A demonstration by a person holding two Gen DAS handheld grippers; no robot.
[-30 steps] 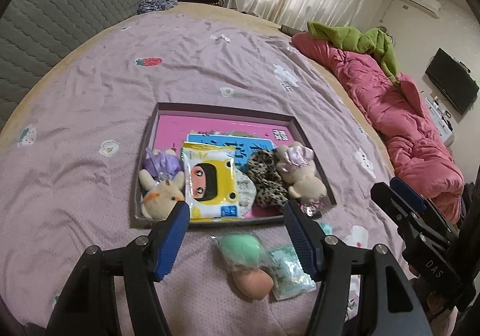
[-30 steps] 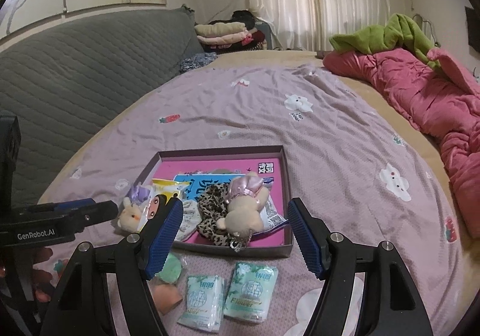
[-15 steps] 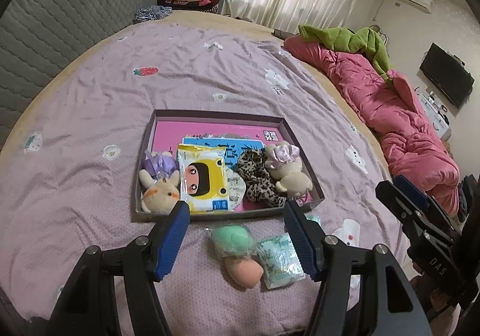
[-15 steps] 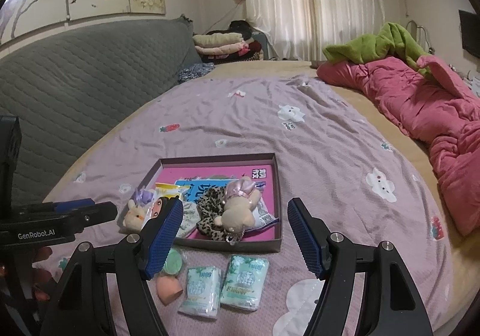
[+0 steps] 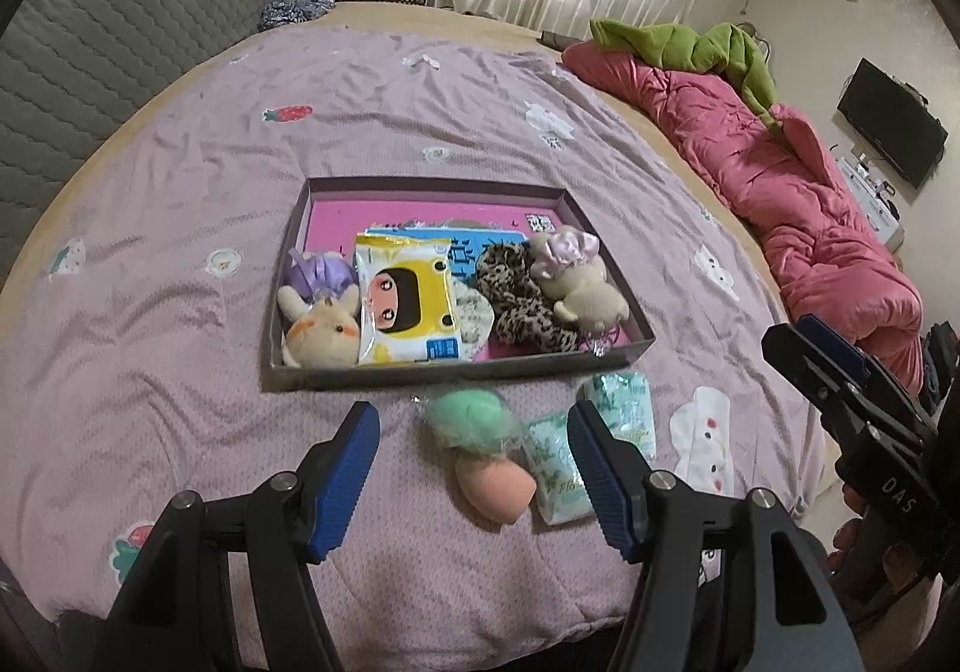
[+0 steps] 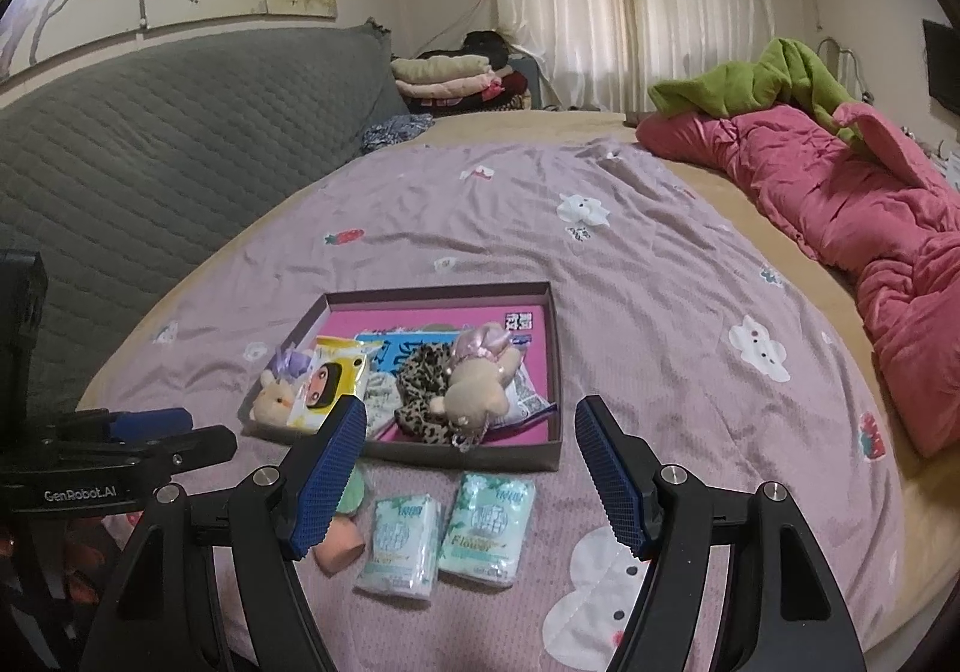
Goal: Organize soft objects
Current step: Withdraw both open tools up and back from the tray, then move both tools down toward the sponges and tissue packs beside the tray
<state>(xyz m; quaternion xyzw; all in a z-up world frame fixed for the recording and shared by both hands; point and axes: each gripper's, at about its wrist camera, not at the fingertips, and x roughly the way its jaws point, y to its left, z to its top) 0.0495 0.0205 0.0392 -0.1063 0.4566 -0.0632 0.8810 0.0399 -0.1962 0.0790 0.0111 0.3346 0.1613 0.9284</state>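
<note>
Left wrist view: I've pulled both grippers back from the shallow purple cardboard tray (image 5: 456,372); left gripper (image 5: 474,483) and right gripper (image 6: 471,471) fingers stand apart, empty. Green and peach sponges (image 5: 480,450) and two tissue packs (image 6: 447,522) lie just before the tray, unsorted.

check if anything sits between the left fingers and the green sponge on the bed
Nothing visible does. The left gripper is open and empty, and the green sponge lies on the bedspread just ahead of it, with the peach sponge beside it. The tray wall lies beyond the sponge.
</note>
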